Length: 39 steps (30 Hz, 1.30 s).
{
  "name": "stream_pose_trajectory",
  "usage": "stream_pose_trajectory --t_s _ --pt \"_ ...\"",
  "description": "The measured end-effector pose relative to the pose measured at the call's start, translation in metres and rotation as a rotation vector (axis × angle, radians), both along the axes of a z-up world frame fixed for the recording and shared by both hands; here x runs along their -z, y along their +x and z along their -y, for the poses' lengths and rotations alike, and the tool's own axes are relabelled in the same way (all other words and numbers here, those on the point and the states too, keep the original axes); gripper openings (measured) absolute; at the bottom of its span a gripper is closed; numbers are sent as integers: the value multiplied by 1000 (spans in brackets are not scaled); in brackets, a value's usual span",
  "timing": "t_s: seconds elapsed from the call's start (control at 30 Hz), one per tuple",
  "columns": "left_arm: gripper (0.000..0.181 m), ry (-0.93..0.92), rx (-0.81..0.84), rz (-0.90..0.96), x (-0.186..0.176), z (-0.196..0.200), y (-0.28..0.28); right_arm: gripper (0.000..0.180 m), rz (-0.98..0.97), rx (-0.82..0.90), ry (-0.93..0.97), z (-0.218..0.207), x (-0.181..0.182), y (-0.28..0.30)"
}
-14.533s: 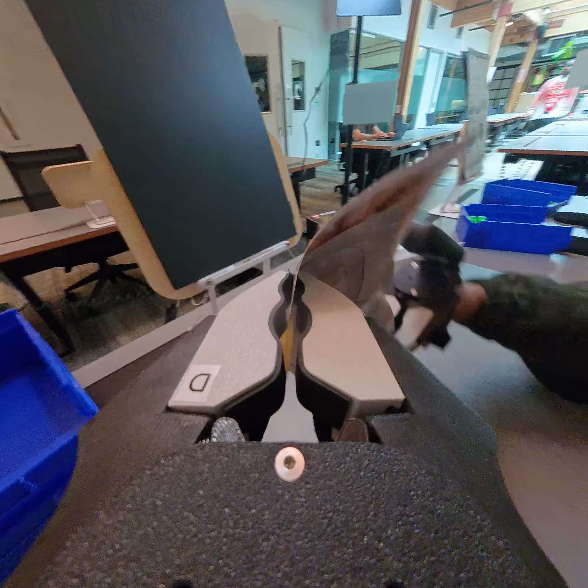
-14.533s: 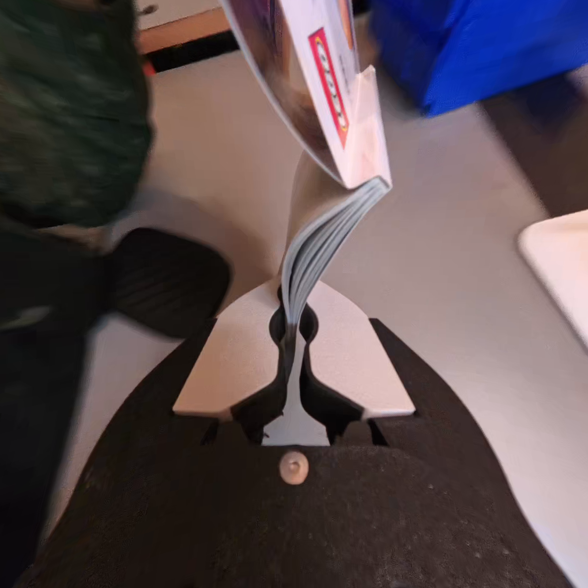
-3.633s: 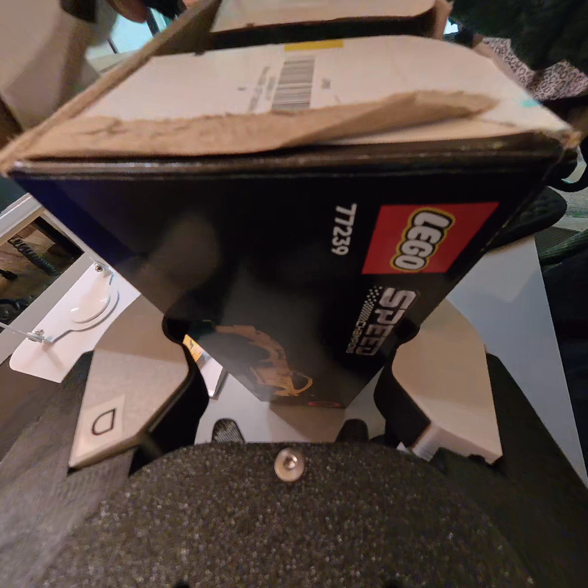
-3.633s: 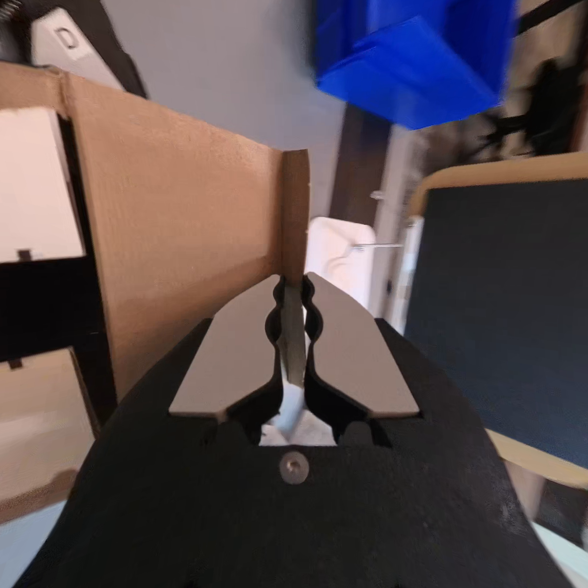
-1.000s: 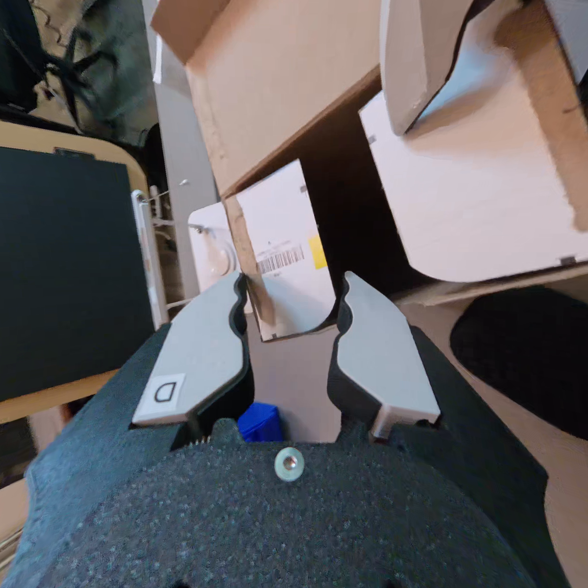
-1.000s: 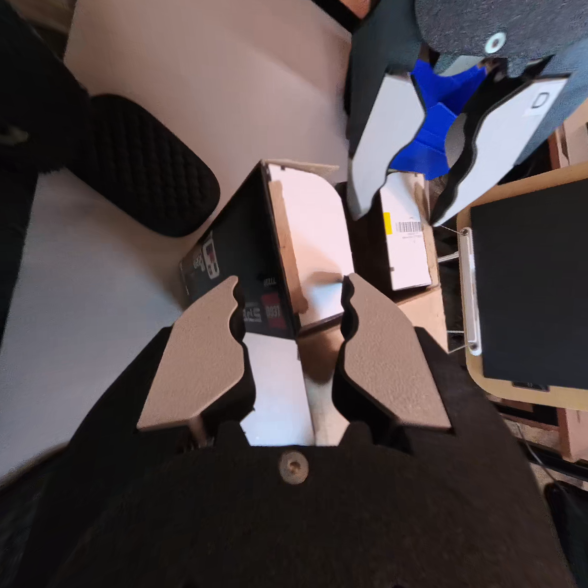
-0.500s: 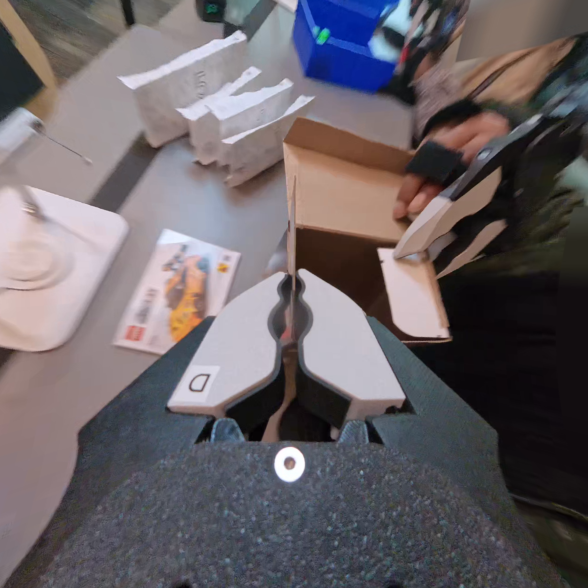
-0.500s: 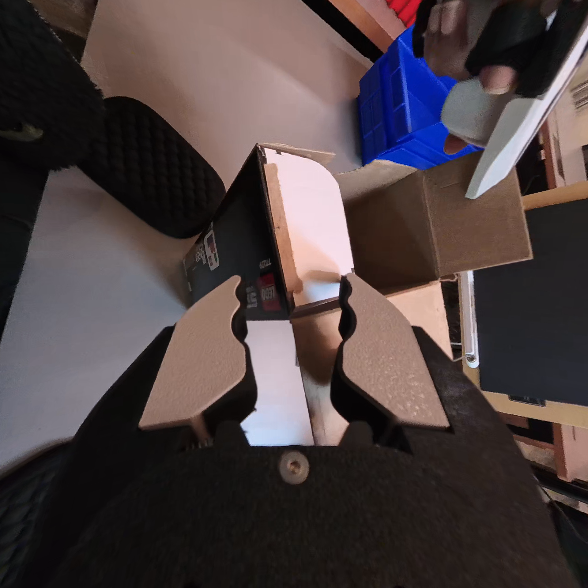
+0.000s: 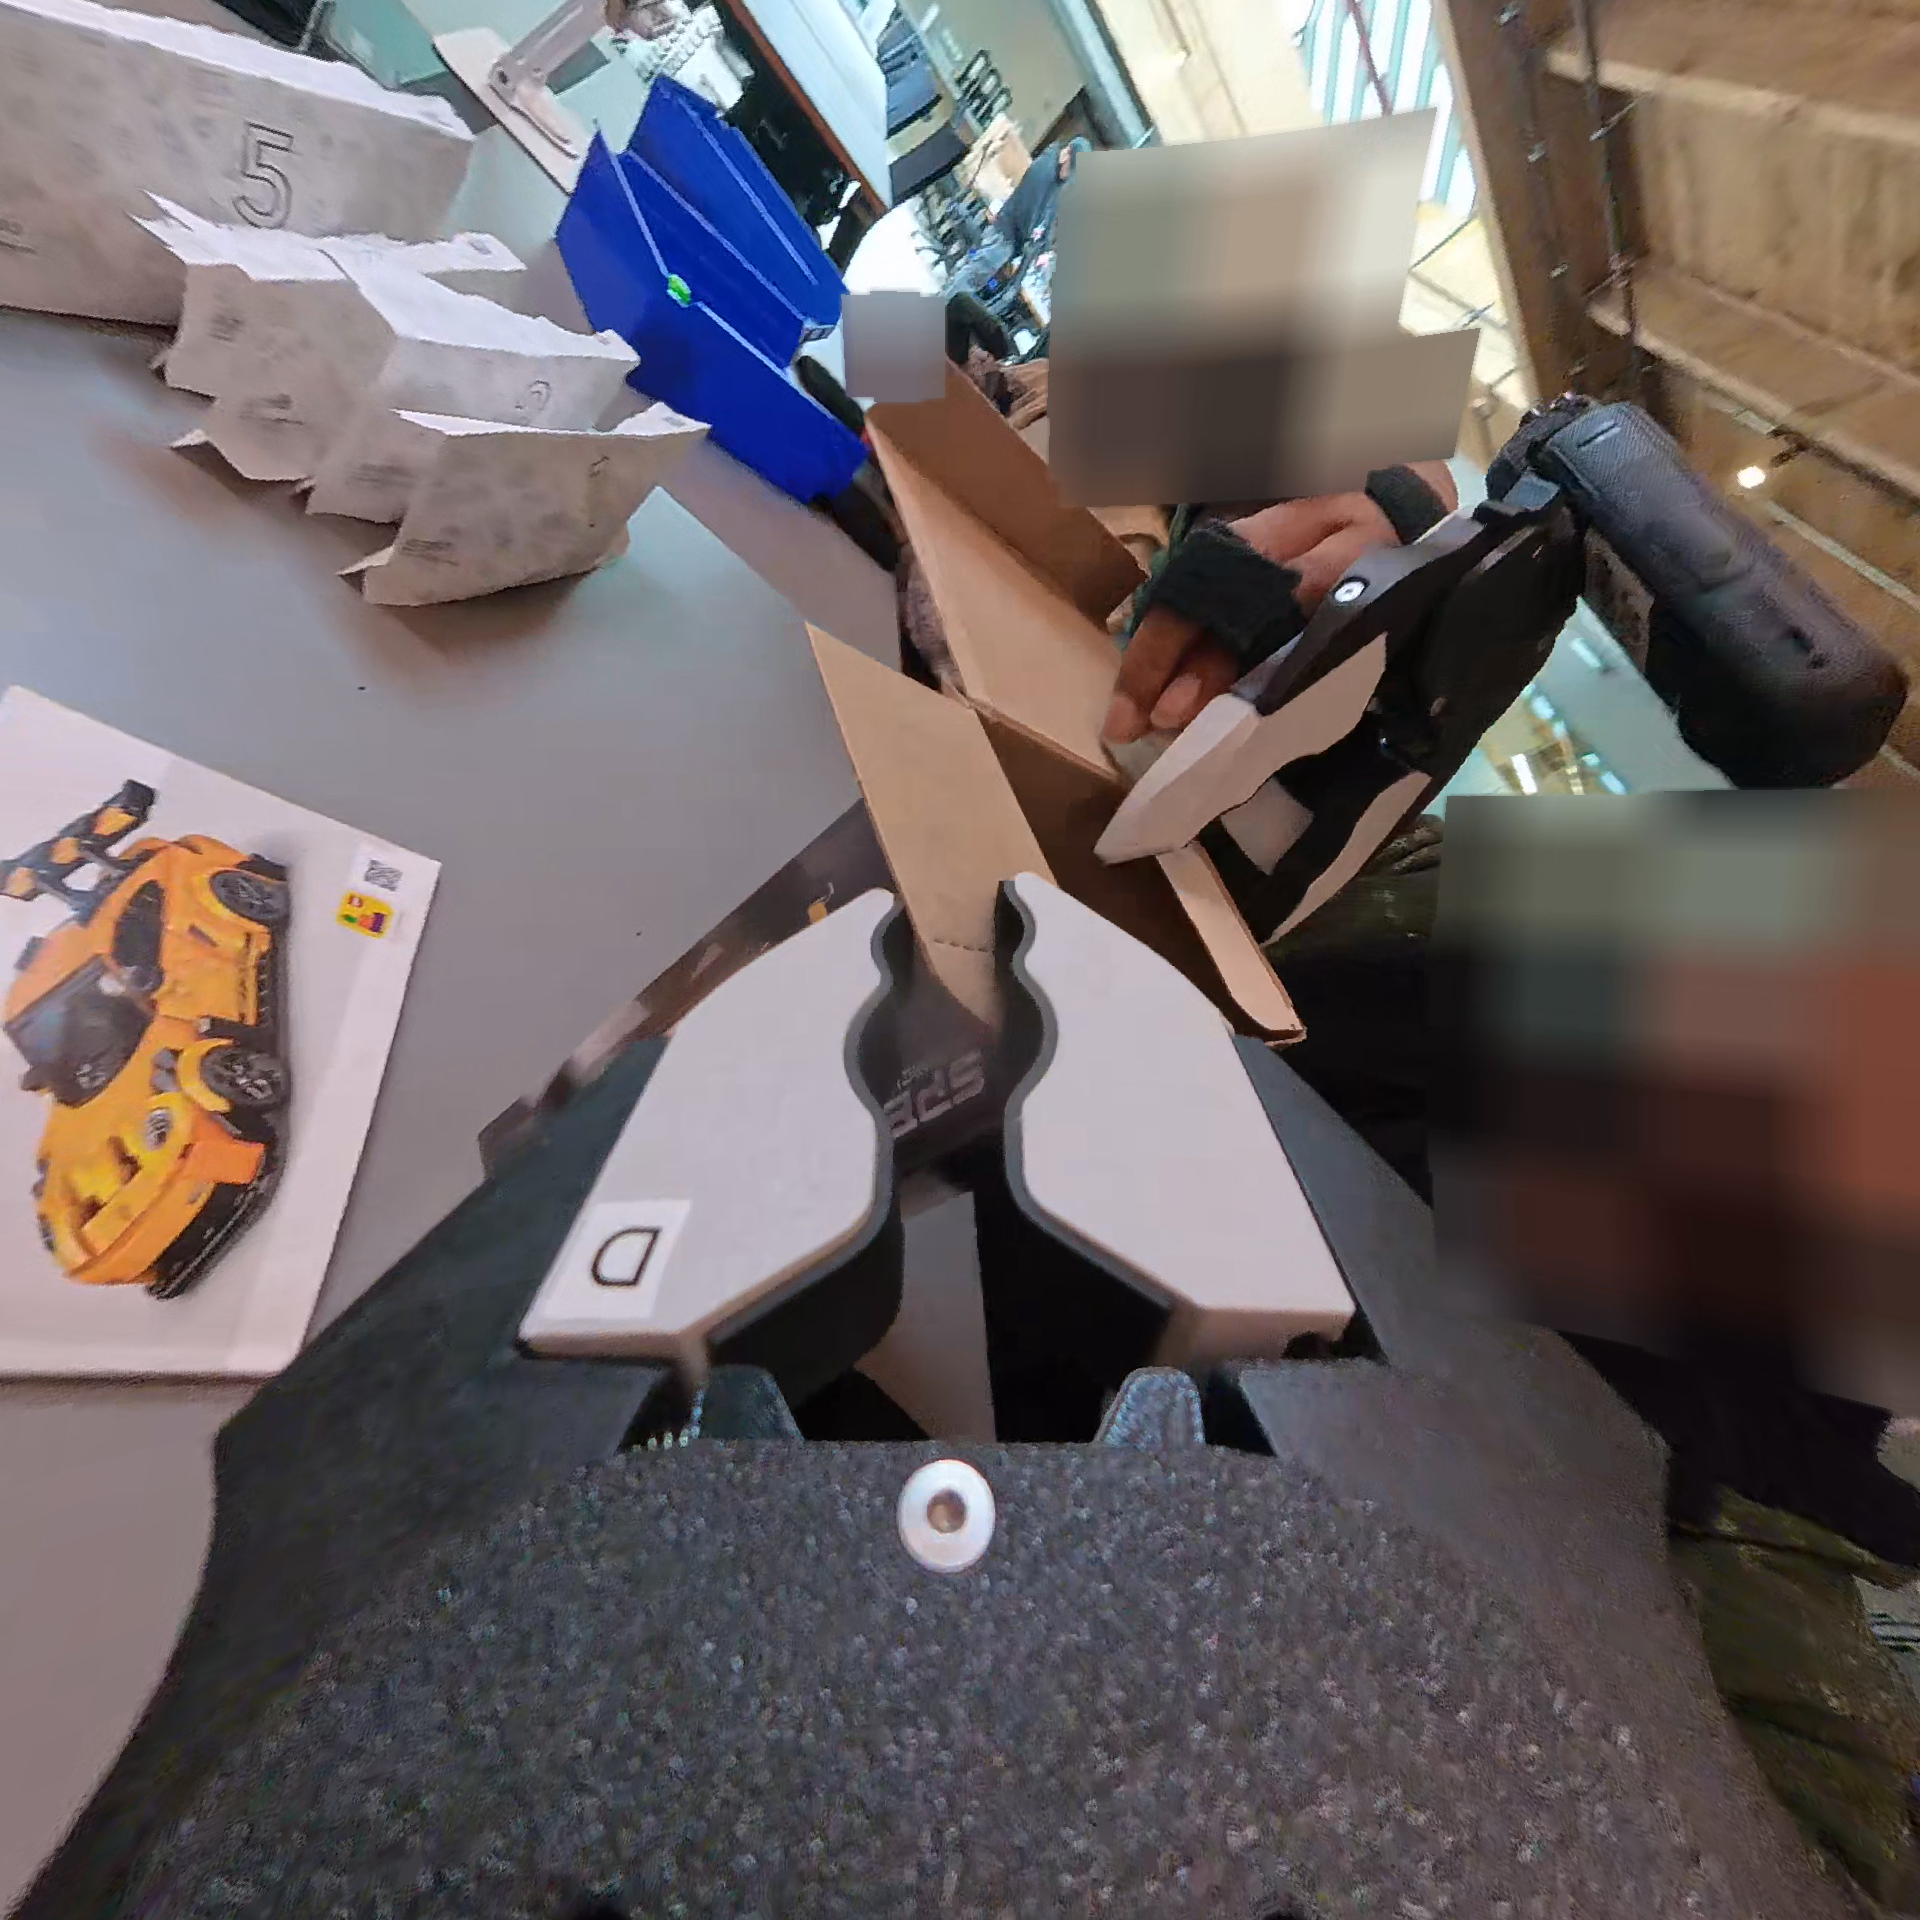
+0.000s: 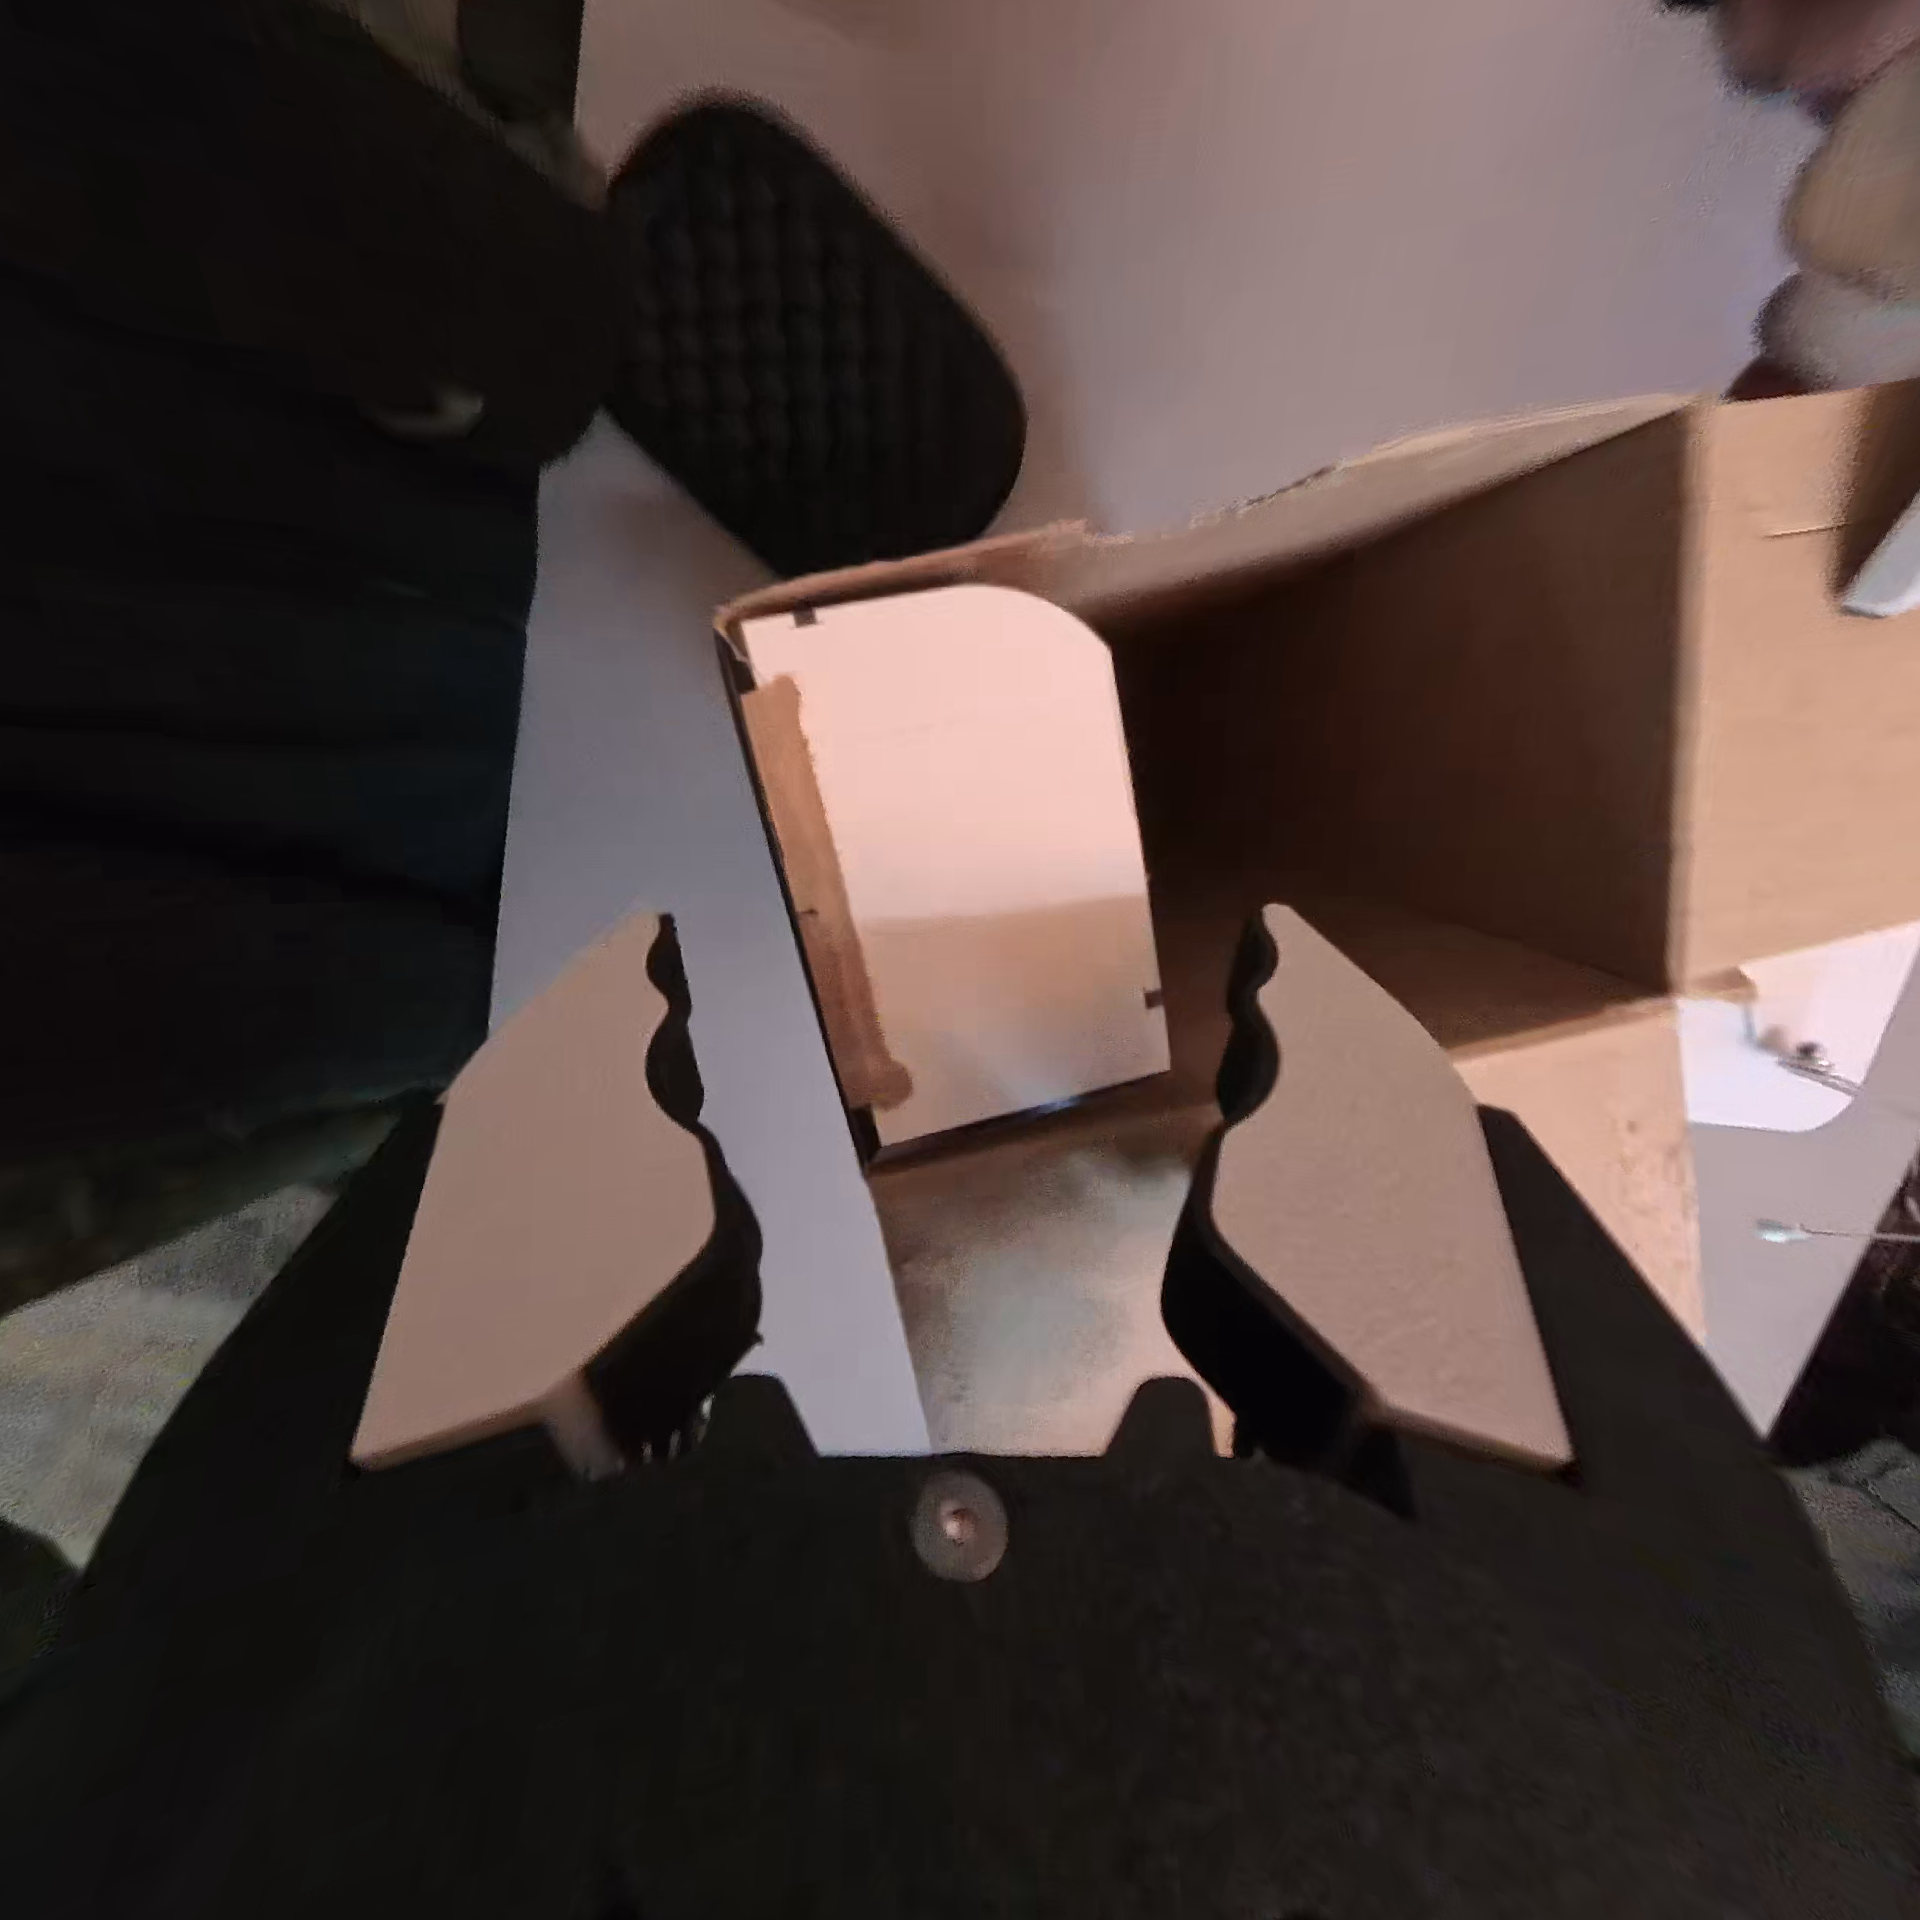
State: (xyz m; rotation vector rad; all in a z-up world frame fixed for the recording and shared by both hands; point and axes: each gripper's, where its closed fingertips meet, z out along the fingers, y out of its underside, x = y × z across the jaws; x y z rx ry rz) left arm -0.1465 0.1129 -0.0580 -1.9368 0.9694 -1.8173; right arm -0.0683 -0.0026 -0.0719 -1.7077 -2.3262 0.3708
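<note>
Plainly printed black box (image 9: 940, 1101) sits between left gripper's (image 9: 948, 925) jaws.

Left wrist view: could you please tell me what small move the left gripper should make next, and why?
Probably close the left gripper on the cardboard flap: its fingers stand slightly apart with the flap between them, and the right gripper is wide open, holding nothing.

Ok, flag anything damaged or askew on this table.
The grey paper bags all have ragged, torn-open tops. The cardboard box lies on its side, flaps splayed, one edge torn rough. The booklet lies flat and intact.
</note>
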Motion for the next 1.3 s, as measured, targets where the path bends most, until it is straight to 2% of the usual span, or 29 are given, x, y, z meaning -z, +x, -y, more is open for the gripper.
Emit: stream_pose_trajectory --t_s 0.1,0.2,0.27,0.3,0.47,0.7,0.83,0.9,1.0,1.1,1.2,1.27,1.3 --pt "20 -26 11 31 8 1 -1 94 109 -38 11 -3 7 1" --pt "31 -63 -6 50 17 1 -3 67 93 -90 20 -4 0 -1" --pt "47 -67 -57 35 22 -4 -9 66 76 -109 59 -6 -3 -1" --pt "48 -40 -83 30 21 -6 -13 66 67 -115 92 -9 -4 -1" --pt "45 285 -270 -103 3 -9 -33 69 5 -152 270 -17 -12 -1" --pt "48 834 -490 -372 -57 7 -51 73 -124 -161 538 -25 -26 -3" --pt "49 1007 -450 -431 -75 38 -24 70 -191 -162 680 -28 -33 0" --pt "51 1081 -402 -506 -69 46 -8 70 -222 -156 710 -26 -34 2" --pt "61 1150 -359 -723 -43 32 0 70 -258 -151 739 -23 -34 8" --pt "66 1133 -316 -868 -21 14 1 68 -310 -153 759 -18 -36 14" --pt "69 1053 -246 -966 -1 5 -2 56 -382 -156 787 -13 -45 17" --pt "60 1000 -233 -979 2 2 -2 53 -398 -148 781 -10 -47 20" --pt "49 978 -219 -985 4 3 -3 50 -416 -147 775 -8 -48 21"
